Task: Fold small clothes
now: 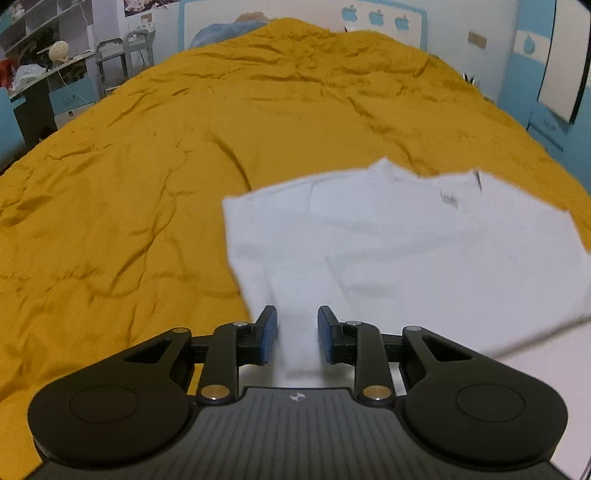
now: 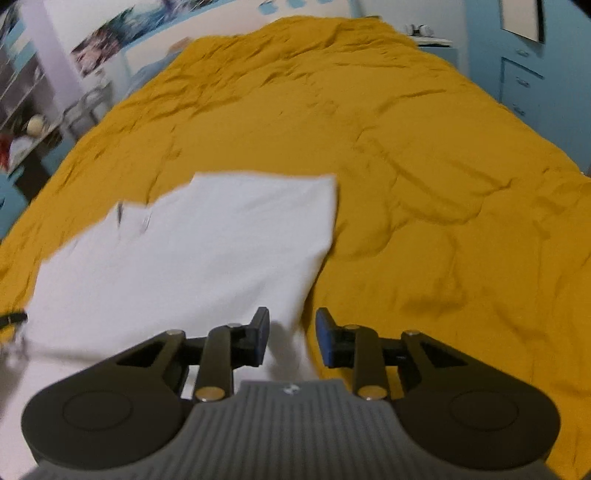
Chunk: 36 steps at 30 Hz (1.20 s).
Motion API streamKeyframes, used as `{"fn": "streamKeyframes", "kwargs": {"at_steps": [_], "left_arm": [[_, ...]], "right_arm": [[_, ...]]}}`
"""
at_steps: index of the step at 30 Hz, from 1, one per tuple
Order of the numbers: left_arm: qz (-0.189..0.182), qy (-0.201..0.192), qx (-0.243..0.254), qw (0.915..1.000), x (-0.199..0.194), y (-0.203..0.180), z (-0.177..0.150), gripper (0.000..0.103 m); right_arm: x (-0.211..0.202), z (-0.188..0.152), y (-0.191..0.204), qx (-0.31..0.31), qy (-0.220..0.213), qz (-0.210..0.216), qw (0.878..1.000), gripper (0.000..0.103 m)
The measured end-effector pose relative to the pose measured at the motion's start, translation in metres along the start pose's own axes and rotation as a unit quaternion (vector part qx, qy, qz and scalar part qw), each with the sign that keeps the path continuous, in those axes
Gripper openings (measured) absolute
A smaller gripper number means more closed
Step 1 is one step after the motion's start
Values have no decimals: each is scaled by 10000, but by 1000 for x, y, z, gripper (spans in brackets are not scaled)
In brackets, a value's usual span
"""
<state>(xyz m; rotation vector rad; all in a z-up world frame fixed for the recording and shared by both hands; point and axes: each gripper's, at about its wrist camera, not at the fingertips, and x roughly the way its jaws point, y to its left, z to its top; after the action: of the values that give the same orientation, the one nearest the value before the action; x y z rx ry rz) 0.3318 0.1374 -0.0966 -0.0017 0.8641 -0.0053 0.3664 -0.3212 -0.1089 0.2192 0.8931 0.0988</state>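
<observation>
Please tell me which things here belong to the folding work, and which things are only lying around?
Belong to the job: white shirt, left gripper, right gripper, yellow bedspread as work surface.

Just around: shelves, ball of yarn, chair, wall poster.

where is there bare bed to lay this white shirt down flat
Bare yellow bedspread lies left of the white shirt, beyond its collar toward the headboard, and right of it. Crowded only at the near edge, where both grippers straddle its hem.

Shirt [image 1: 399,251] flat on bedspread [image 1: 147,184]; left tongs [image 1: 296,334] over near-left corner, right tongs [image 2: 291,336] over near-right corner
</observation>
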Motion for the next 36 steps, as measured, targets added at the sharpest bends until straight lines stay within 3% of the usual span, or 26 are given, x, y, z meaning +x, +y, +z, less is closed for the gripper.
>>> {"fn": "streamKeyframes", "kwargs": {"at_steps": [4, 9, 12, 15, 19, 26, 30, 36], "left_arm": [[169, 228, 291, 9992, 15, -3, -9, 31], [431, 374, 315, 9979, 25, 1, -3, 36], [608, 365, 214, 9973, 11, 8, -2, 35], [300, 234, 153, 9992, -18, 14, -8, 35], [171, 114, 413, 9989, -56, 14, -17, 35], [-329, -355, 832, 9954, -130, 8, -26, 35], [-663, -483, 1374, 9871, -166, -2, -42, 35], [-790, -398, 2340, 9682, -193, -22, -88, 36]], "right_arm": [[17, -21, 4, -374, 170, -365, 9985, 6], [21, -23, -3, -225, 217, -423, 9986, 6], [12, -20, 3, -271, 190, -606, 9976, 8], [-11, -18, 8, -325, 118, -474, 9983, 9], [-48, -18, 15, -516, -19, -313, 9982, 10], [-138, -30, 40, -1177, -473, 104, 9919, 22], [-186, -49, 55, -1737, -616, 232, 9826, 27], [-232, -105, 74, -2525, -498, 365, 9656, 40]]}}
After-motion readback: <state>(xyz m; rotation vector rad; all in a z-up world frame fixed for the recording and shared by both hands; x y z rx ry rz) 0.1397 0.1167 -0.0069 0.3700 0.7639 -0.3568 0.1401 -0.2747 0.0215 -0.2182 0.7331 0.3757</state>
